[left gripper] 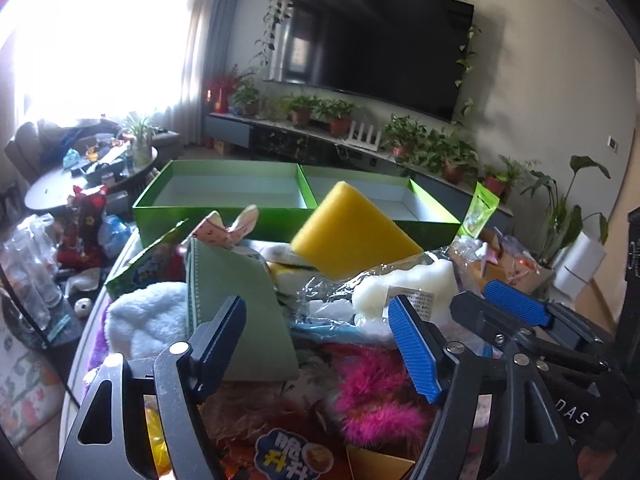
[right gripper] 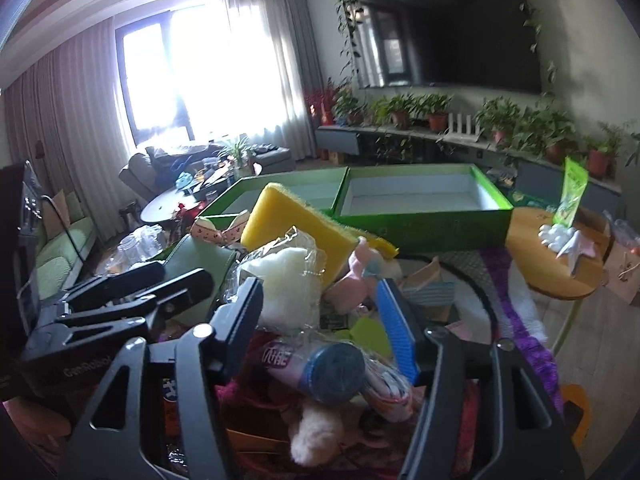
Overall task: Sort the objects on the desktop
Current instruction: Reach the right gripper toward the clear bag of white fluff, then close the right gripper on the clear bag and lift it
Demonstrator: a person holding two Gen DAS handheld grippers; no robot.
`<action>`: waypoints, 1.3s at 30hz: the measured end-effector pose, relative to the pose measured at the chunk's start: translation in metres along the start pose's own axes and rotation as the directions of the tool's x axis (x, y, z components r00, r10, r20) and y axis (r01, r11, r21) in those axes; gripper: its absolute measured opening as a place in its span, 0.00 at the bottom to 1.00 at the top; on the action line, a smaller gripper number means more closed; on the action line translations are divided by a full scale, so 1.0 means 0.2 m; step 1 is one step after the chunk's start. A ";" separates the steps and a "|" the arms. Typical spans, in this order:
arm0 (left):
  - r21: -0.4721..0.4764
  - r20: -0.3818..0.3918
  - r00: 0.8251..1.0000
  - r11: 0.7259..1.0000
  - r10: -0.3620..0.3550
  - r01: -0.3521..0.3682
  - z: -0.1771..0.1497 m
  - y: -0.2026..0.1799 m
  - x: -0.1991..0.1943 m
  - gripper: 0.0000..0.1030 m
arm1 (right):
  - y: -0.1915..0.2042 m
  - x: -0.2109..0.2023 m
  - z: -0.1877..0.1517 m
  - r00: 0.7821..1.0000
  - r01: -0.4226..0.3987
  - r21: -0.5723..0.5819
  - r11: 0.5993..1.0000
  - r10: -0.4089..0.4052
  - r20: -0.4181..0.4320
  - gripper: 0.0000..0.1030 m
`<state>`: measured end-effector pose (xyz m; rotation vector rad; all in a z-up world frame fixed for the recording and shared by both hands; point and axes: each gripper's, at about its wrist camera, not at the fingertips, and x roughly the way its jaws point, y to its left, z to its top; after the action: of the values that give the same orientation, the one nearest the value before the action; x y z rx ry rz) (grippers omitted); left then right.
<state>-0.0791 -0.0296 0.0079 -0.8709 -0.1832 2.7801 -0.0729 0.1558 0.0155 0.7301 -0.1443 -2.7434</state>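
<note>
A heap of mixed objects covers the table. A yellow sponge lies on top, in front of two open green boxes whose insides look bare. My left gripper is open over the heap, with a pale green pouch by its left finger and a crinkled plastic bag ahead. My right gripper is open around a clear bag of white cotton and a pink soft toy; I see no firm grip. Each gripper shows in the other's view, the right gripper close beside the left gripper.
A white fluffy cloth, pink feathers, a snack packet and a blue-ended roll lie near the fingers. A round wooden side table stands to the right, and a green packet sticks up beside the boxes.
</note>
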 end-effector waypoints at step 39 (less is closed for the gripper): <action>-0.069 -0.059 0.995 0.995 -0.082 0.078 0.08 -0.11 0.03 0.64 | -0.25 -0.14 0.00 0.957 -0.288 0.160 0.944 0.288 0.024 0.12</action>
<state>-0.0888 -0.0087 0.0215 -0.9425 -0.2958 2.6831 -0.0632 0.2111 0.0205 0.6892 -0.4424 -2.4719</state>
